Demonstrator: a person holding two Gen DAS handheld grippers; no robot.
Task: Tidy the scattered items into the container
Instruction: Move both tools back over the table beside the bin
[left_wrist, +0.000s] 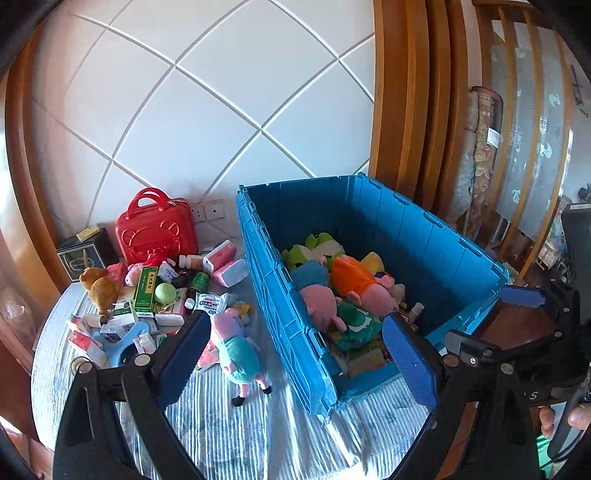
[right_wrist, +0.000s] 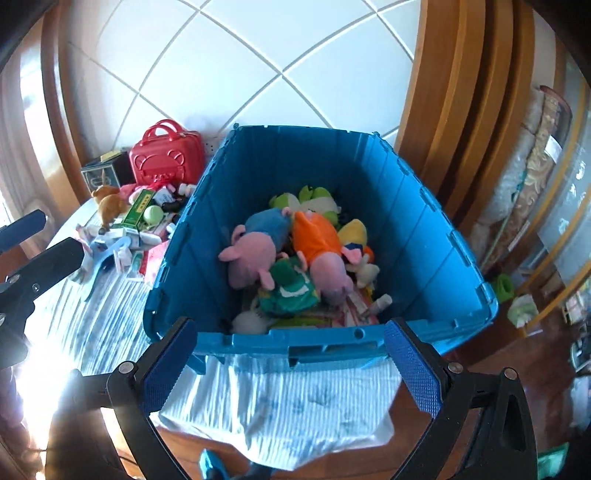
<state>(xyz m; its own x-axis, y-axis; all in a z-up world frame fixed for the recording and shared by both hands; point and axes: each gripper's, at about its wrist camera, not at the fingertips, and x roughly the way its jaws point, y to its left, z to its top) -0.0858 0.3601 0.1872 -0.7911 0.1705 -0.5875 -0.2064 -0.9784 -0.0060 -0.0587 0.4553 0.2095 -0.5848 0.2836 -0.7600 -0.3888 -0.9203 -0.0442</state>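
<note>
**Scattered items half cleared, both tools empty**

Scattered items, boxes, bottles and a pig plush, lie on the striped desk left of the blue container, which already holds several plush toys. The left gripper hovers with fingers wide, holding nothing; the right gripper, also wide and empty, faces the container's near rim. My worry: a pinch into the packed pile could knock neighbouring boxes off the desk edge.

Glossy plastic crate, fuzzy cloth toys, ribbed cloth cover.
</note>
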